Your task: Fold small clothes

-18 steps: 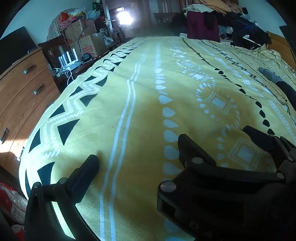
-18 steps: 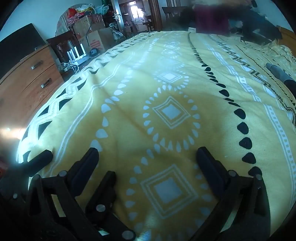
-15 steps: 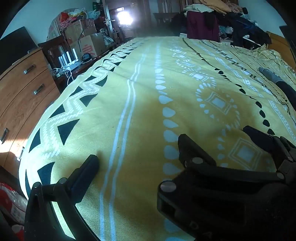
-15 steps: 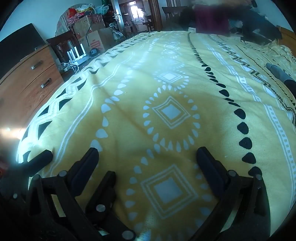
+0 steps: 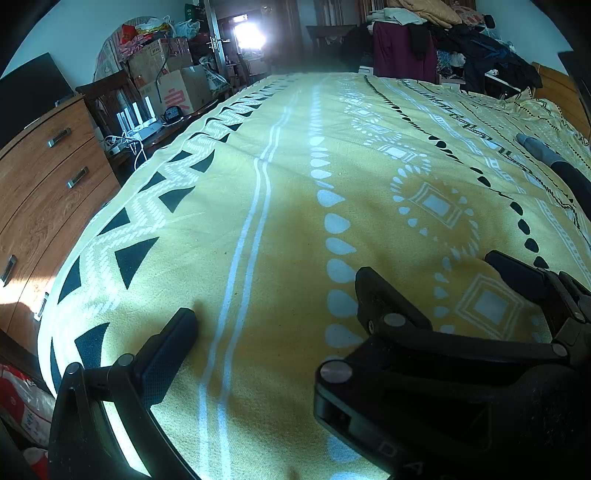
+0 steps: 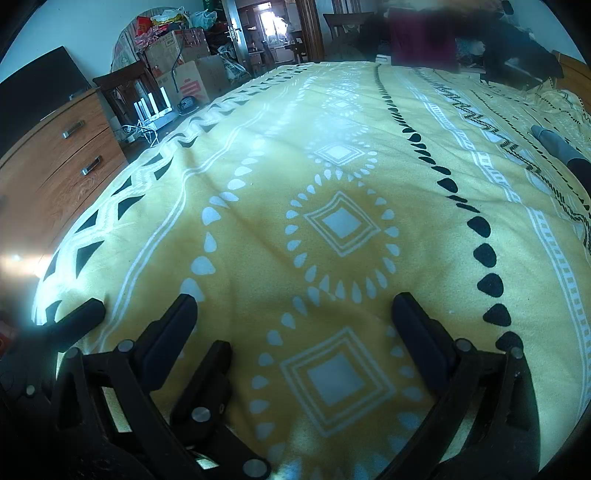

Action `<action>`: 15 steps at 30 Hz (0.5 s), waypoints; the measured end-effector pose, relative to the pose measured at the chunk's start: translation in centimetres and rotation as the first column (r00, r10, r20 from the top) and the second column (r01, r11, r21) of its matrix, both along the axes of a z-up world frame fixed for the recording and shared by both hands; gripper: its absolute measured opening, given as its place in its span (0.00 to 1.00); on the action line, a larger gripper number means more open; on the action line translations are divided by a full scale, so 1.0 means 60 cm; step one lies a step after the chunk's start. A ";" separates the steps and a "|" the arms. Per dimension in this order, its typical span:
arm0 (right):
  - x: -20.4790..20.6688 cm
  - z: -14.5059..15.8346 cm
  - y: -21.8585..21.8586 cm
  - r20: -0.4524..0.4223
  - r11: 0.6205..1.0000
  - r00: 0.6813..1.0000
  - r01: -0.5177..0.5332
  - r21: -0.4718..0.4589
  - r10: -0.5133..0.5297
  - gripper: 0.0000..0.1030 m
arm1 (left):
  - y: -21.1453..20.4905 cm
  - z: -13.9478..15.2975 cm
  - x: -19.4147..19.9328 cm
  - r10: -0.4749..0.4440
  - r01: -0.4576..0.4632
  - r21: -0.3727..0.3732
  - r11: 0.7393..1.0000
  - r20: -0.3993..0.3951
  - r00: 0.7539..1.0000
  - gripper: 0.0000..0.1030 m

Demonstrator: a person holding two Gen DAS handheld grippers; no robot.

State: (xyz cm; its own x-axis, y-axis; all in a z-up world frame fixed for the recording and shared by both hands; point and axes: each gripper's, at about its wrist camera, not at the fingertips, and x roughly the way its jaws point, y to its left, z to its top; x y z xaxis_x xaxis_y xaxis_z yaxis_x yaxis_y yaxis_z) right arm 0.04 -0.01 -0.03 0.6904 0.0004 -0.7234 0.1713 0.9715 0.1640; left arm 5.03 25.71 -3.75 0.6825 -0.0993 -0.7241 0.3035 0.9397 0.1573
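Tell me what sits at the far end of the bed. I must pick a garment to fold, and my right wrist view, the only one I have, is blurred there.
Observer: The left wrist view is sharp there. A maroon garment hangs just beyond the bed's end.
Operator: Anything on top of it?
Observer: Yes, a heap of tan and white clothes lies on top of it.
Operator: And the dark smear to its right?
Observer: That is a pile of dark clothes, draped over something I cannot make out.
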 end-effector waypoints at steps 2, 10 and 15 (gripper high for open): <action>0.000 0.000 0.000 0.000 1.000 1.000 0.000 0.000 0.000 1.00 | 0.000 0.000 0.000 0.000 0.000 0.000 1.000 0.000 1.000 1.00; 0.000 0.000 0.000 0.000 1.000 1.000 0.000 0.000 0.000 1.00 | 0.002 0.002 -0.002 0.000 0.000 0.000 1.000 0.000 1.000 1.00; 0.000 0.000 0.000 0.000 1.000 1.000 0.000 0.000 0.000 1.00 | -0.001 -0.001 0.001 0.000 0.000 0.000 1.000 0.000 1.000 1.00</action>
